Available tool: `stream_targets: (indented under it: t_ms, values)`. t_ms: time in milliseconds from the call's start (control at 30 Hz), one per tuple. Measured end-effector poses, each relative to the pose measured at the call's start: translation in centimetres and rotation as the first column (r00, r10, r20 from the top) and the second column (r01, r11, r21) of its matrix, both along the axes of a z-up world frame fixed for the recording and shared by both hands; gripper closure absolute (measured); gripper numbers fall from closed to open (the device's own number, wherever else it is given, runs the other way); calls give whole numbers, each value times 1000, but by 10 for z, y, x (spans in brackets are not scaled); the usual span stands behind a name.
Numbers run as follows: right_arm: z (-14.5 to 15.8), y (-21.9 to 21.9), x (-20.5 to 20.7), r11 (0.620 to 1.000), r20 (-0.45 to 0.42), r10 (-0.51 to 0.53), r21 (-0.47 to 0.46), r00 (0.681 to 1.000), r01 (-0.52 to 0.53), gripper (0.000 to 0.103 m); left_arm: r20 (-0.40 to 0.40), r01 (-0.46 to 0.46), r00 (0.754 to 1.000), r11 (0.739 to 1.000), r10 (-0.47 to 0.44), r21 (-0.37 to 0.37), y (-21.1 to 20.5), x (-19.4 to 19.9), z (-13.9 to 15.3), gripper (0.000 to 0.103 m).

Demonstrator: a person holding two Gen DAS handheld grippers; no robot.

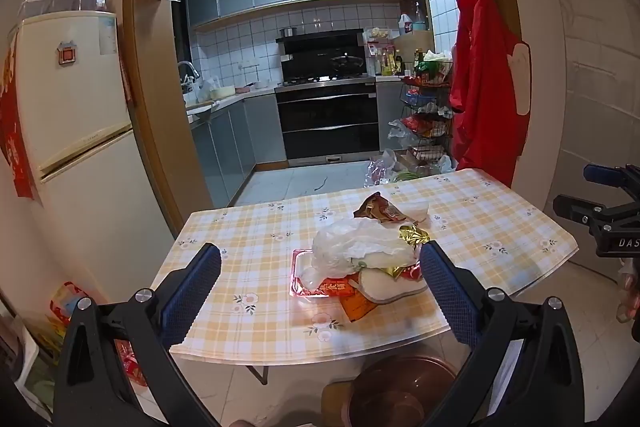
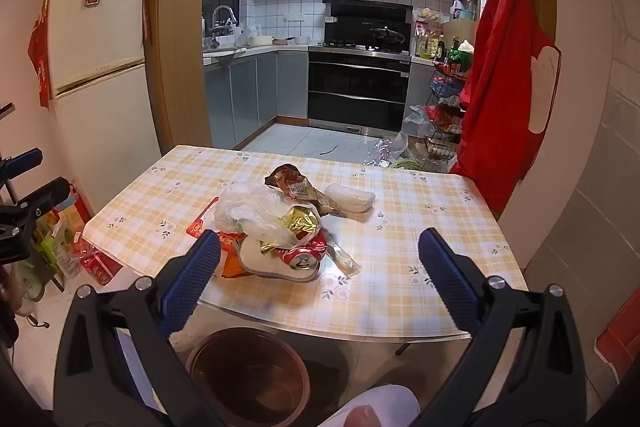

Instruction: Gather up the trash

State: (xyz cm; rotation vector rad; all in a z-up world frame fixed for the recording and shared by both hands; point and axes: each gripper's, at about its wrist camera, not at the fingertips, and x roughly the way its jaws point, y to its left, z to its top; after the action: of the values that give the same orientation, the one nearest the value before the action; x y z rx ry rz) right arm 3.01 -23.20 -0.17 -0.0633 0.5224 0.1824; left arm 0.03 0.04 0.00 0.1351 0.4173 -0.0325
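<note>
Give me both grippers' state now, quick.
Left gripper: open, holding nothing.
Right gripper: open, holding nothing.

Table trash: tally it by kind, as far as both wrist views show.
Clear plastic bags: 1
Crushed cans: 1
Gold foil wrappers: 1
Brown snack wrappers: 1
White foam rolls: 1
Red trays: 1
Orange packets: 1
Small clear wrappers: 1
Total: 8, with some pieces overlapped.
</note>
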Motion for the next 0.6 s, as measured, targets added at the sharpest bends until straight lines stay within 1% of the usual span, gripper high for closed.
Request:
stream_targets:
  t_ms: [533, 600]
  values:
    - [2, 3, -3, 1000, 0, -1, -6, 1000, 1, 5, 3, 4, 1000, 1000, -4, 16, 6, -1, 4, 6]
    - [3, 4, 0, 1000, 1, -1, -6, 1000, 1, 6, 6, 3, 1000, 1000, -3, 23, -2, -3, 2, 6]
